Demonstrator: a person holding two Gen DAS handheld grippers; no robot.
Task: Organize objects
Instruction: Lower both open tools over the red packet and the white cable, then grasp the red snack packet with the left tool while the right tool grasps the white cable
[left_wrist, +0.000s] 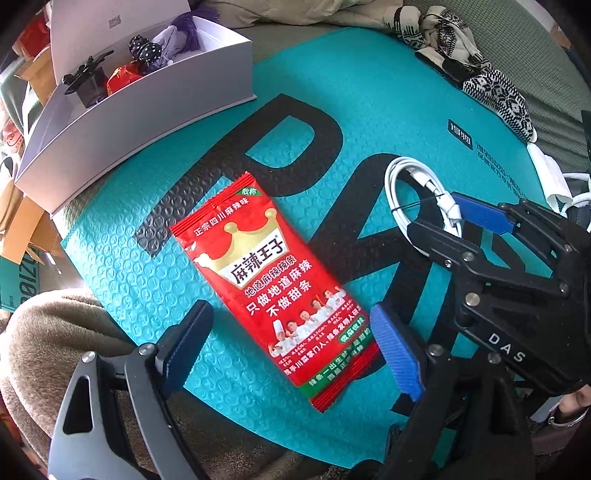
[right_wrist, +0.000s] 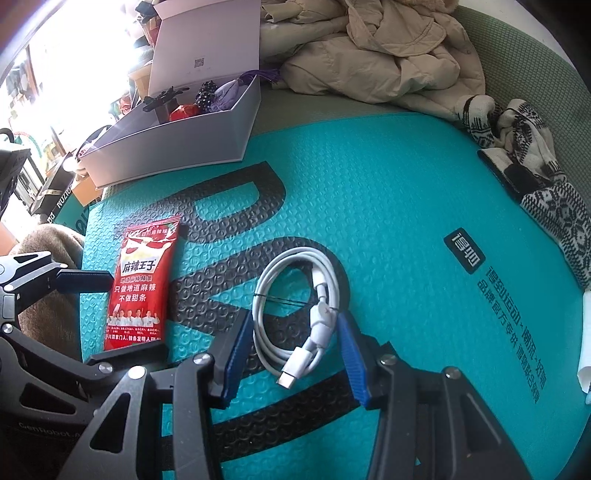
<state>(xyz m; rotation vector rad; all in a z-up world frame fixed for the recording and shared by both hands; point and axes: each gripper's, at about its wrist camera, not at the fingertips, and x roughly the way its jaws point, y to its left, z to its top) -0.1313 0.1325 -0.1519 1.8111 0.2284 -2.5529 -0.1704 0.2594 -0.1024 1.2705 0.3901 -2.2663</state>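
Red snack packet (left_wrist: 275, 284) flat on teal bubble mailer (left_wrist: 369, 92), lengthwise between the wide-spread fingers of left gripper (left_wrist: 291, 347), neither blue pad touching it. Coiled white cable (right_wrist: 295, 314), tied with a thin black twist, flat on the same mailer just right of the packet, plug end nearest. Right gripper (right_wrist: 295, 354) down over the near half of the coil, jaws half-narrowed with a pad on either side of it; right pad at the white connector, left pad just clear of the loop, so no firm pinch visible. White open box (left_wrist: 140, 110) at the far left edge of the mailer, lid upright behind it, holding a black bow-topped thing (left_wrist: 86, 83), a red wrapped piece (left_wrist: 123, 79), a polka-dot bundle (left_wrist: 146, 48) and a purple tassel (left_wrist: 190, 26). Patterned black-and-white knitwear (right_wrist: 532, 192) along the far right edge. Beige jacket (right_wrist: 376, 48) heaped far behind. Brown fleece (left_wrist: 55, 350) at near left
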